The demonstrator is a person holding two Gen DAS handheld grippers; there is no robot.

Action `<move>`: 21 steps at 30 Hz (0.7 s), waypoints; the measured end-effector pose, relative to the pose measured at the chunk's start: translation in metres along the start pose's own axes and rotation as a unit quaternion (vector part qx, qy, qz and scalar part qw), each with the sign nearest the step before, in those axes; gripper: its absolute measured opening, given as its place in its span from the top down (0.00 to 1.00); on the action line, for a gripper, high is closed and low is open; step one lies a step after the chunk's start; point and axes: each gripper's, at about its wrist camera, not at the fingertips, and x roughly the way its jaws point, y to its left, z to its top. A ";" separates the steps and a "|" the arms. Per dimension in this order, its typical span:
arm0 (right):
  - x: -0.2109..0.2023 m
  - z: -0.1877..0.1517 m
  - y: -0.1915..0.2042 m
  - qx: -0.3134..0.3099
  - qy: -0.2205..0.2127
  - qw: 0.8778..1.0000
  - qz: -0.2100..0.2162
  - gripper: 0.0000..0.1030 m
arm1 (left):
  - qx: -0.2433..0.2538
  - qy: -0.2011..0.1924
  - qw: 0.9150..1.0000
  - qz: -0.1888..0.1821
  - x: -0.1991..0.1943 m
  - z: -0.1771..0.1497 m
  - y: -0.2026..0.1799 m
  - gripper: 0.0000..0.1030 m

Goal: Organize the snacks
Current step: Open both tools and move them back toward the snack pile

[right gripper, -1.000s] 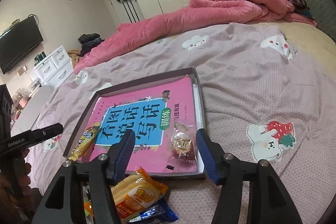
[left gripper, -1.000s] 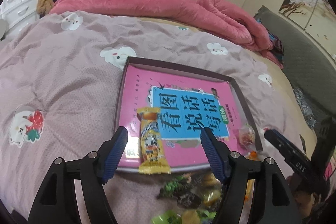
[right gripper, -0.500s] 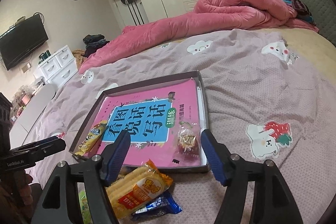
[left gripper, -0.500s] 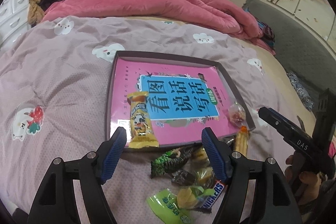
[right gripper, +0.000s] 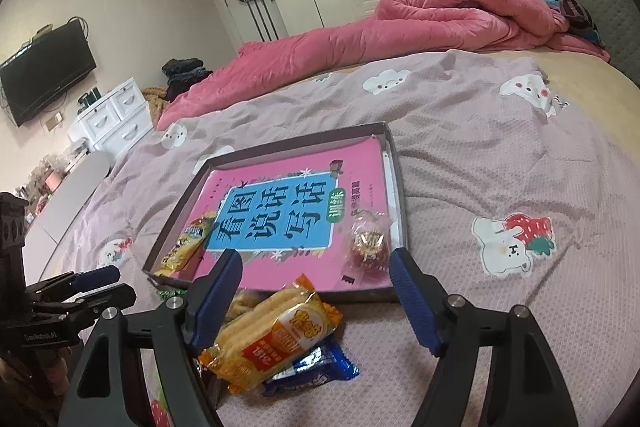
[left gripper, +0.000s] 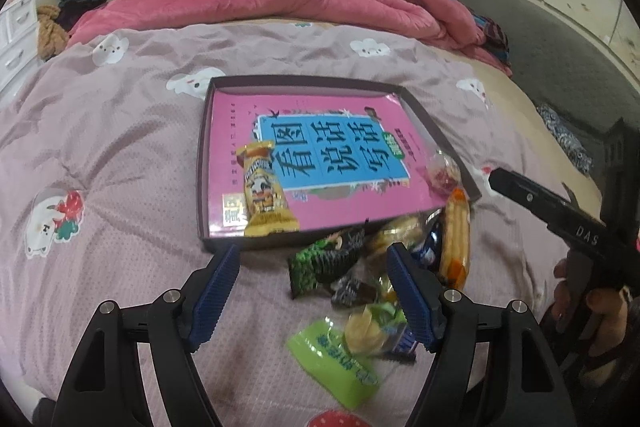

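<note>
A shallow dark box (left gripper: 202,163) (right gripper: 394,163) lined with a pink book lies on the bed. In it rest a yellow snack bar (left gripper: 264,195) (right gripper: 186,245) and a clear-wrapped red candy (left gripper: 442,173) (right gripper: 370,245). Loose snacks are heaped in front of the box: a green-black packet (left gripper: 320,263), a lime green packet (left gripper: 336,359), an orange cracker pack (right gripper: 276,335) (left gripper: 454,239) and a blue bar (right gripper: 320,367). My left gripper (left gripper: 314,273) hangs open over the heap. My right gripper (right gripper: 316,281) has its jaws opening above the cracker pack, touching nothing.
The mauve cartoon-print bedspread (left gripper: 120,147) spreads all round. A rolled pink duvet (right gripper: 440,15) lies at the far side. A grey headboard (left gripper: 560,59) stands to the right, white drawers (right gripper: 116,115) to the left. A person's hand (left gripper: 588,303) holds the right gripper's handle.
Both grippers drew back from the box toward the snack heap, which now shows more fully. The right gripper's jaws spread wider. The left view rolled slightly.
</note>
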 end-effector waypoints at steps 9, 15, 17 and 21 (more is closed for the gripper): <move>-0.003 -0.010 0.005 0.004 0.016 1.000 0.005 0.27 | 0.027 0.023 0.999 -0.010 0.004 -0.016 -0.005 0.26; -0.003 -0.018 0.003 0.022 0.030 0.999 0.011 0.26 | 0.040 0.041 0.998 -0.017 0.010 -0.026 -0.012 0.26; -0.002 -0.021 0.002 0.030 0.038 0.999 0.016 0.26 | 0.044 0.047 0.998 -0.021 0.013 -0.031 -0.015 0.26; -0.004 -0.025 0.004 0.031 0.042 0.998 0.017 0.26 | 0.052 0.059 0.997 -0.021 0.018 -0.037 -0.017 0.26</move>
